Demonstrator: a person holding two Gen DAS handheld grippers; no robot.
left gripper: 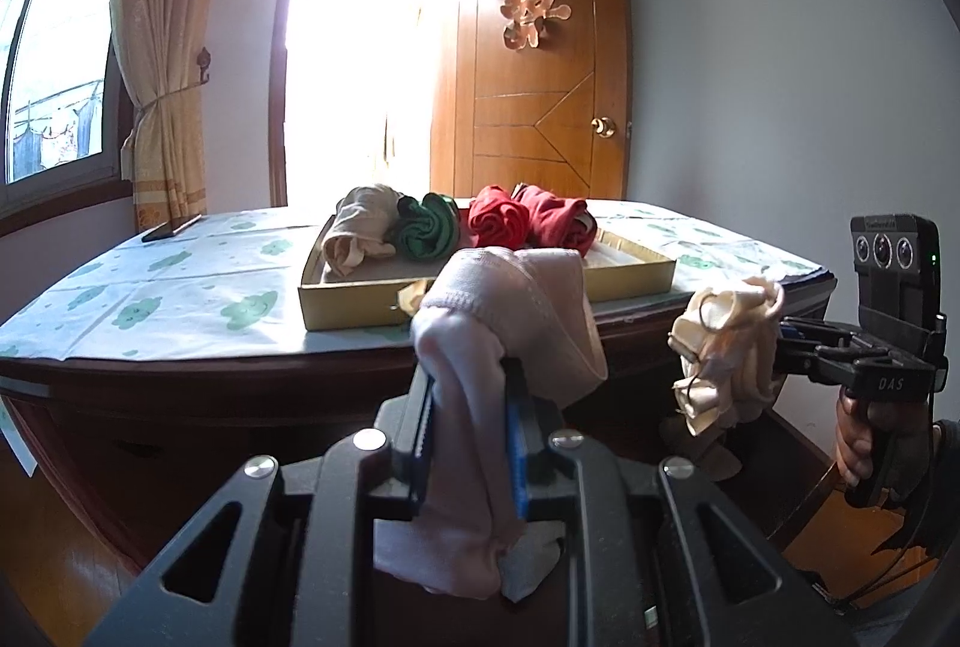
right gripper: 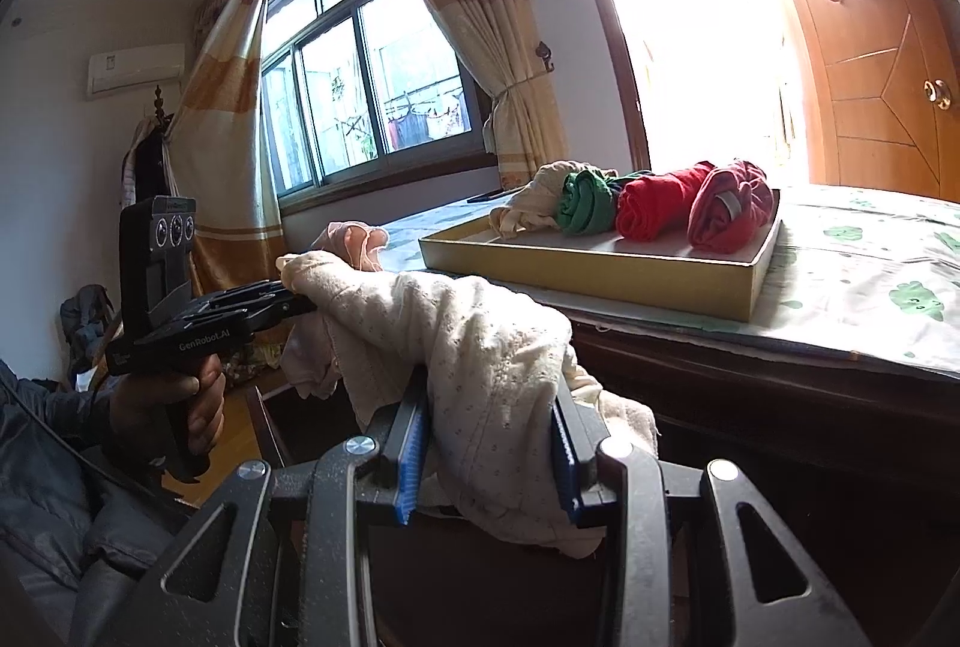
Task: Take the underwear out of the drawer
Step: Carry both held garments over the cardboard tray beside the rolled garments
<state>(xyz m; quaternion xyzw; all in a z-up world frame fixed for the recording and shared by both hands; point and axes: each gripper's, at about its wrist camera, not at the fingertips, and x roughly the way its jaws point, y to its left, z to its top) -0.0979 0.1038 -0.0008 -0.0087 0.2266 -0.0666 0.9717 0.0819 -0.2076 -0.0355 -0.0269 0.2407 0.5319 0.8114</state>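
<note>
1. Two garments are already up out of the drawer (left gripper: pixel 798 467), which shows only as a dark open cavity below the front edge of the desk (left gripper: pixel 180 365); its contents cannot be made out.
2. Left of the gold tray (left gripper: pixel 336 308), toward the window, the desk top carries only a clouded cloth and a dark flat object.
3. Nearest the tray's front wall, the left gripper (left gripper: pixel 468 443) has its jaws pressed narrow on a pale pink underwear piece (left gripper: pixel 510 299), which bulges above the jaws and hangs behind them.
4. In the tray lie four rolled pieces, from left: beige roll (left gripper: pixel 360 227), green roll (left gripper: pixel 426 227), red roll (left gripper: pixel 498 221), dark red roll (left gripper: pixel 558 221).
5. Right of the tray's front corner, the right gripper (right gripper: pixel 489 443) holds a cream dotted underwear piece (right gripper: pixel 480 341) in jaws set wider, around a thick bunch.
6. Judgement: the step in hand is carrying both pieces to the tray. Lift each above the front wall before moving forward, keep the jaws tight so the loose tails do not snag the desk edge, and set them on the bare tray floor in front of the rolls.
</note>
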